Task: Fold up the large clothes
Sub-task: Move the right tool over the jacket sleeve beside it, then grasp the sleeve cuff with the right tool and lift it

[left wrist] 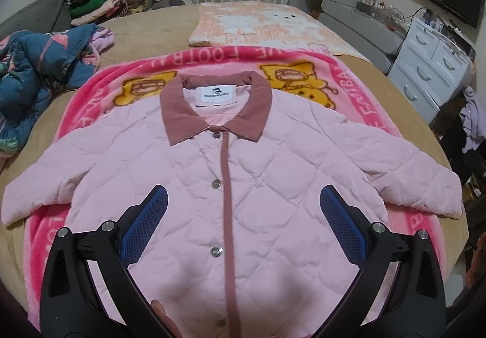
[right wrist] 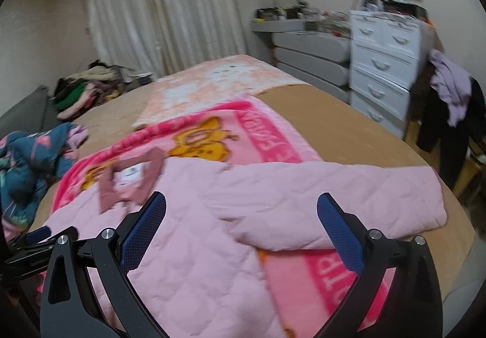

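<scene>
The pink jacket lies flat, filling mid-frame. The left gripper hangs spread, empty, at bottom centre. The right gripper likewise gapes over the sleeve.

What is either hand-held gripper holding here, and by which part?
Nothing. The left hand-held gripper and right hand-held gripper are both open above the pink quilted jacket, which lies flat and unfolded.

Pale pink diamond-quilted jacket, dusty-rose collar, on hot-pink cartoon blanket.
</scene>
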